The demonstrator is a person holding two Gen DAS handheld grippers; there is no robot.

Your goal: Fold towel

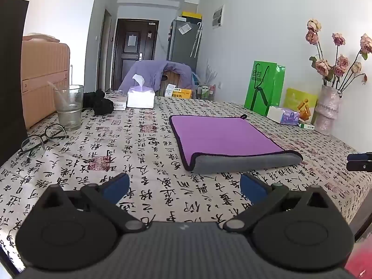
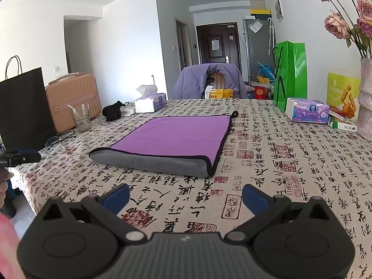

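A purple towel (image 1: 220,137) with a grey underside and black trim lies folded flat on the calligraphy-print tablecloth (image 1: 139,162), its folded grey edge toward me. It also shows in the right wrist view (image 2: 172,137). My left gripper (image 1: 184,187) is open and empty, held above the cloth just short and left of the towel. My right gripper (image 2: 186,197) is open and empty, just short of the towel's near right corner. Each gripper's tip shows at the edge of the other's view: the right gripper (image 1: 359,161) and the left gripper (image 2: 22,157).
A glass (image 1: 69,107), spectacles (image 1: 41,139), black cloth (image 1: 101,102) and tissue box (image 1: 140,96) sit at the left. A green bag (image 1: 265,87), tissue pack (image 1: 282,115) and vase of roses (image 1: 327,109) line the right wall. A black paper bag (image 2: 23,109) and suitcase (image 2: 74,97) stand left.
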